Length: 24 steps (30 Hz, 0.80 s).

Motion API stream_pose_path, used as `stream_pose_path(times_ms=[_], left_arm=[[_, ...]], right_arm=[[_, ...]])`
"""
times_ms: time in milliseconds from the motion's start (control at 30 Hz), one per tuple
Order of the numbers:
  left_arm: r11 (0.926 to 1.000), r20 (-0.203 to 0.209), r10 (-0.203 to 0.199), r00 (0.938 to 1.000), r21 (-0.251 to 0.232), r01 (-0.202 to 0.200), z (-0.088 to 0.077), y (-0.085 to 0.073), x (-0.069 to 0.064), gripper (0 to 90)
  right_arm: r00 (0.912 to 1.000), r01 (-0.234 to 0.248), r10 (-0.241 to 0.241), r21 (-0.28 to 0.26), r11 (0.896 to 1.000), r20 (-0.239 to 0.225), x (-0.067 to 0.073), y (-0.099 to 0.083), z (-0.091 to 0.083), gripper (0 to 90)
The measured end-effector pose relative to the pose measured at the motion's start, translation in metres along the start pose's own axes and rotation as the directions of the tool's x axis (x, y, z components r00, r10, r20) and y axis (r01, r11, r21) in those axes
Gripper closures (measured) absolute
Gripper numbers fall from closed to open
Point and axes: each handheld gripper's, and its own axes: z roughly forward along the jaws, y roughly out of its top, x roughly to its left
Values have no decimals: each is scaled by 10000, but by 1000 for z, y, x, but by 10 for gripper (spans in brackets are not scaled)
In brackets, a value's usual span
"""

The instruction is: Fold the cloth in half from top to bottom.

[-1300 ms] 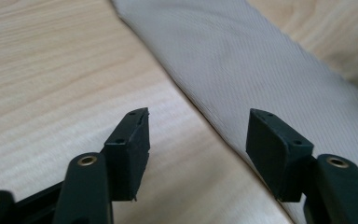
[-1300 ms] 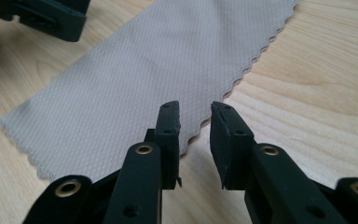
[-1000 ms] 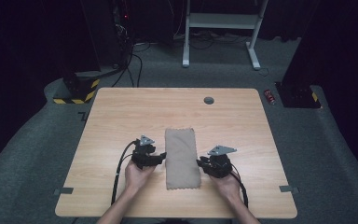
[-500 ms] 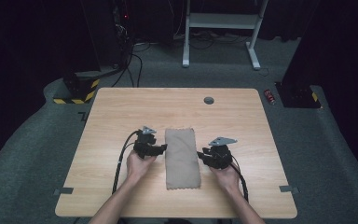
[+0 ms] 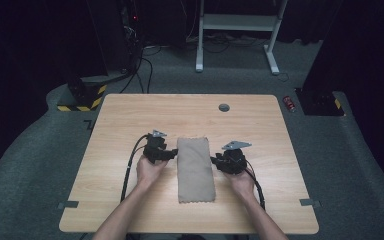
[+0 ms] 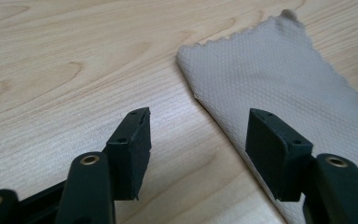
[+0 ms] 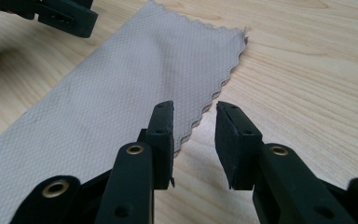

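Folded beige cloth [image 5: 195,169] lies flat near table [image 5: 130,115] centre, long axis 12 to 6 o'clock. Left gripper [image 5: 164,154] sits just off its 9 o'clock edge, right gripper [image 5: 219,162] just off the 3 o'clock edge.

Left gripper view: jaws wide apart, gripping nothing, one over bare wood, other over the cloth's [image 6: 279,88] long edge. Right gripper view: jaws partly open with a narrow gap, empty, straddling the cloth's [image 7: 121,93] scalloped edge; waffle weave and the left gripper [image 7: 70,18] at 11 o'clock visible. High view can't resolve jaw gaps.

Versus 0.5 s ago: both grippers about the same spots, cloth unmoved.
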Motion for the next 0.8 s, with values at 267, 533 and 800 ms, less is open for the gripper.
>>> stream_pose_path(times_ms=[267,533,800], left_arm=[[9989,-57,-395,9992,-273,394,9,2,7,424],[9974,-202,-589,9981,-430,580,13,2,16,433],[9997,-222,-132,9997,-206,128,20,22,6,427]], right_arm=[[9997,-225,225,-15,9997,53,0,14,5,669],[9978,-650,650,-4,9979,88,-12,25,21,675],[9947,-882,874,133,9960,543,-22,38,37,671]])
